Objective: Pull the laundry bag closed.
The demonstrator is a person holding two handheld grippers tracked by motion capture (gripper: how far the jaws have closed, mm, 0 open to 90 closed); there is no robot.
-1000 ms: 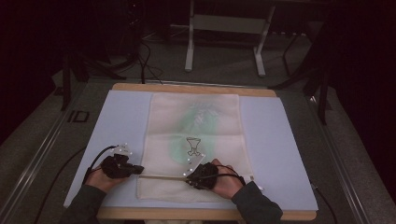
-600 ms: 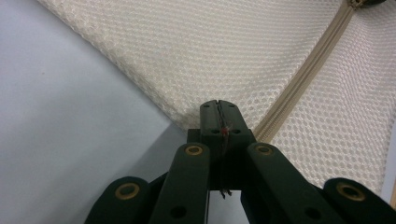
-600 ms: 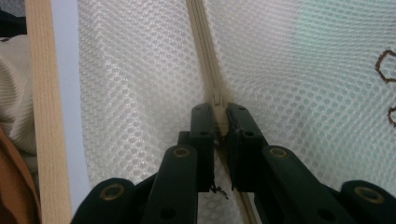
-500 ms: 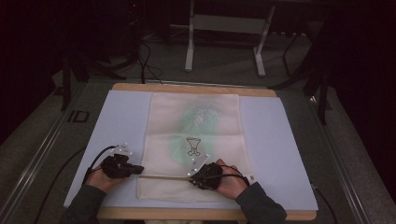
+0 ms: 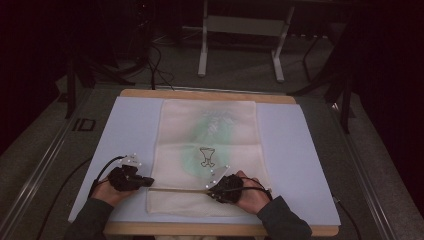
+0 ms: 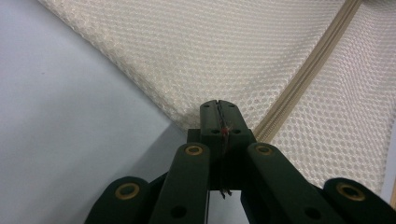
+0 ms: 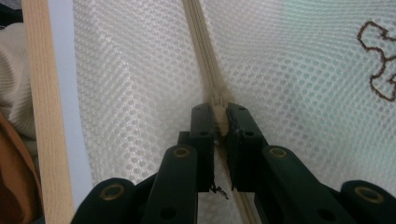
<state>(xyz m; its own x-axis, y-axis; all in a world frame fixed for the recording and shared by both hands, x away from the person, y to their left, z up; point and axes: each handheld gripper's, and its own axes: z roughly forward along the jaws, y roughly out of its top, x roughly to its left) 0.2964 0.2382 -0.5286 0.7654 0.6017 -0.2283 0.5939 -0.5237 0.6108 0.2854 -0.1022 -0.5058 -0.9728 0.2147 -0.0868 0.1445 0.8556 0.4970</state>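
Observation:
A cream mesh bag (image 5: pixel 210 130) lies flat on the pale mat, with a green garment and a brown stitched figure (image 5: pixel 207 156) showing through it. A zipper (image 5: pixel 175 189) runs across its near end. My left gripper (image 5: pixel 150 181) is shut on the bag's left edge (image 6: pixel 205 70), at the zipper's (image 6: pixel 308 65) end, its jaws pressed together (image 6: pixel 218 112). My right gripper (image 5: pixel 210 189) points left along the zipper (image 7: pixel 201 46) and is shut on the beige zipper pull (image 7: pixel 218 114), which sits between its jaws (image 7: pixel 219 119).
The pale blue mat (image 5: pixel 125 130) covers a wooden table whose near edge (image 7: pixel 42 116) runs close beside my right gripper. Bare mat lies on both sides of the bag. Dark floor, cables and a metal stand (image 5: pixel 240 25) lie beyond the table.
My right gripper has slid slightly to the right along the zipper line. The left gripper has held still on the bag's edge.

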